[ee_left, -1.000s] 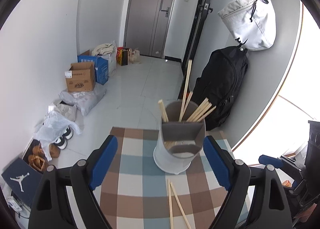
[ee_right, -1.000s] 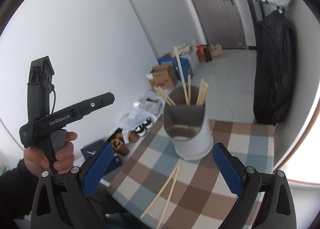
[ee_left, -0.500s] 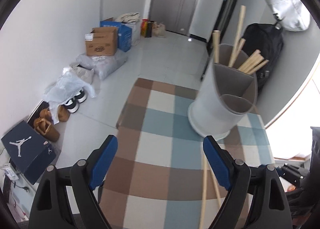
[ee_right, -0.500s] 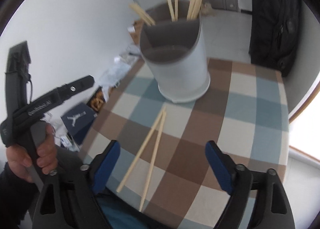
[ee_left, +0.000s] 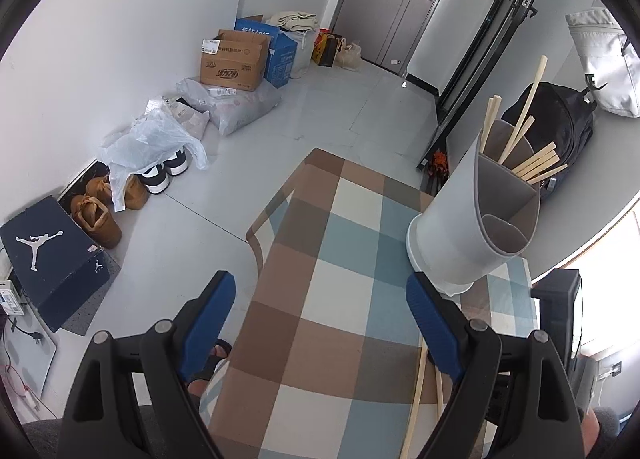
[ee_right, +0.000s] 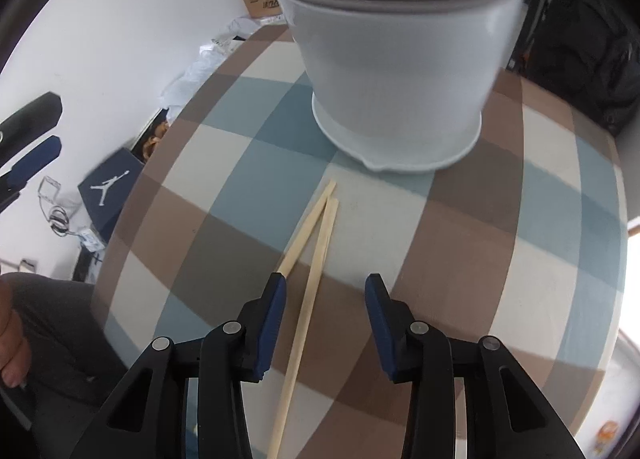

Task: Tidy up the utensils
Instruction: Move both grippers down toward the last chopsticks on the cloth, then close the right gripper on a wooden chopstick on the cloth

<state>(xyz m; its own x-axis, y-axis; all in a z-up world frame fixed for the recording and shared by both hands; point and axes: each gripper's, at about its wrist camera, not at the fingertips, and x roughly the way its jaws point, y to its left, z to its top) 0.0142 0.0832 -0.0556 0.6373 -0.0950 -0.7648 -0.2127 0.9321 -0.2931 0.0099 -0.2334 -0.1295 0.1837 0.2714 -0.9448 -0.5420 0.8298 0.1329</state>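
A grey divided utensil holder [ee_left: 460,235] [ee_right: 400,71] stands on the checked tablecloth [ee_left: 332,259] [ee_right: 500,259], with several wooden chopsticks [ee_left: 534,167] upright in its far compartment. Two loose chopsticks [ee_right: 316,255] lie on the cloth just in front of the holder. My right gripper [ee_right: 326,285] hovers low over them with its jaws closing. One stick lies between the pads untouched; the other runs under the left finger. My left gripper [ee_left: 320,291] is open and empty over the cloth, left of the holder, with the loose chopsticks [ee_left: 416,391] by its right finger.
The table's left edge drops to a tiled floor with cardboard boxes [ee_left: 234,59], a dark shoe box [ee_left: 48,255], shoes and bags. A black backpack [ee_left: 560,119] and a white bag [ee_left: 604,63] hang behind the holder. A person's hand [ee_right: 10,339] is at the lower left.
My right gripper has sunk close to the loose chopsticks and its jaws have narrowed around one. My left gripper has dropped and swung left, so the holder now sits at its right.
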